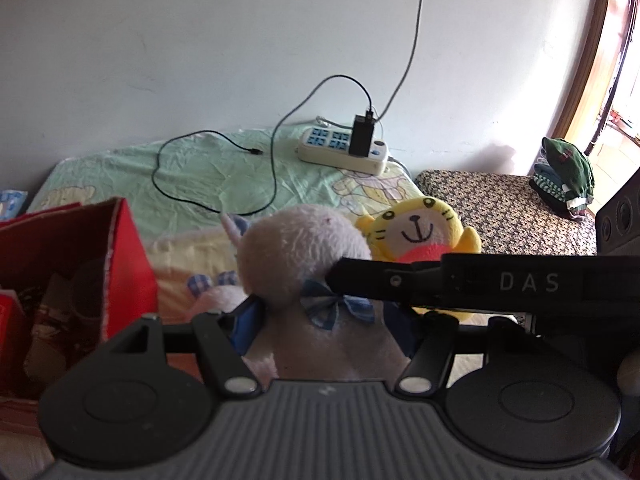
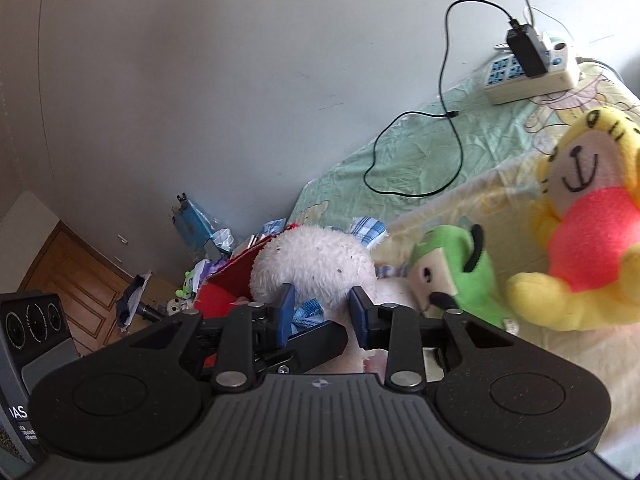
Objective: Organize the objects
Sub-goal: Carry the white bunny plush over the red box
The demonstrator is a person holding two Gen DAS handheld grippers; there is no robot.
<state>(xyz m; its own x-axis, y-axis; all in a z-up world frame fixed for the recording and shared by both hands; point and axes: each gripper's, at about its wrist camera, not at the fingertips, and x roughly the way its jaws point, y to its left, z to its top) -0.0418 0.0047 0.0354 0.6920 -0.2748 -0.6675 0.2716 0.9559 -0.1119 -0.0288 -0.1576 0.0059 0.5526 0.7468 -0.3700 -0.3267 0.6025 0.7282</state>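
Since the red box [image 1: 72, 264] stands open at the near left of the bed [image 1: 200, 160], carry the bunny [image 1: 304, 256] over its rim before letting go. Left gripper [image 1: 320, 320] clasps the bunny's body, jaws narrow against the plush. Right gripper [image 2: 322, 312] is partly open, flanking the bunny's neck, seemingly without pressing. Tiger [image 2: 588, 220] sits just right.

On the bed [image 1: 192, 160] I see the box [image 1: 120, 264] at left and the rabbit plush [image 1: 304, 256] just right of it. The tiger plush [image 1: 420, 232] sits right of and behind the rabbit; from the right wrist, the frog plush [image 2: 460, 272] lies between them. The power strip [image 1: 344, 150] rests at the bed's back against the wall [image 1: 200, 40], its cable [image 1: 200, 168] looping forward.
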